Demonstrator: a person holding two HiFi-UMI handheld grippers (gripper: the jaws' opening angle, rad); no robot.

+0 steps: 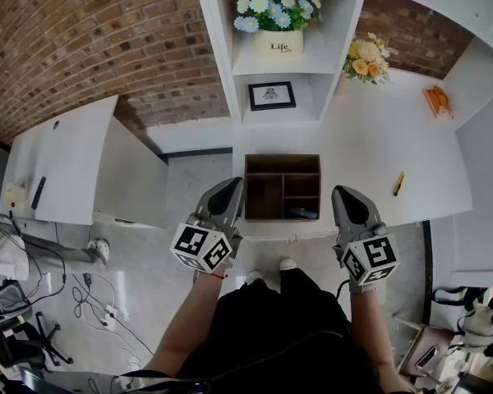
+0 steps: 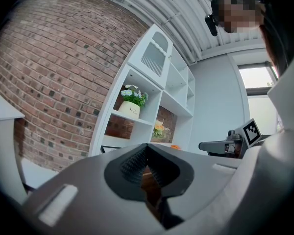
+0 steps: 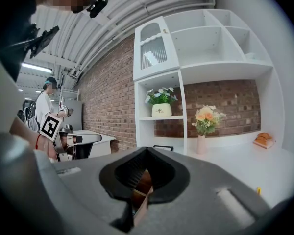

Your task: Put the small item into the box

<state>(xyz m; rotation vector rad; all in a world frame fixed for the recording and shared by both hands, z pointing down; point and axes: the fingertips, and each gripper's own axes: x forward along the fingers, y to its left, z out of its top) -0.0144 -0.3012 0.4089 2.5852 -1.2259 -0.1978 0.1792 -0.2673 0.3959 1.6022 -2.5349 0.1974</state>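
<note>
A brown wooden box (image 1: 282,164) with several compartments stands at the near edge of the white table (image 1: 361,150); a dark item (image 1: 302,213) lies in its front right compartment. A small yellow item (image 1: 399,183) lies on the table to the right of the box and also shows as a sliver (image 3: 258,190) in the right gripper view. My left gripper (image 1: 234,187) hangs at the box's front left corner, shut and holding nothing. My right gripper (image 1: 343,194) is just off the box's front right corner, also shut and holding nothing. Each gripper view shows its jaws closed (image 2: 147,150) (image 3: 147,152).
A white shelf unit behind the box holds a flower pot (image 1: 278,25) and a framed picture (image 1: 271,95). A vase of orange flowers (image 1: 366,60) and an orange object (image 1: 437,99) sit far right. A white desk (image 1: 62,162) stands left, with cables (image 1: 90,298) on the floor.
</note>
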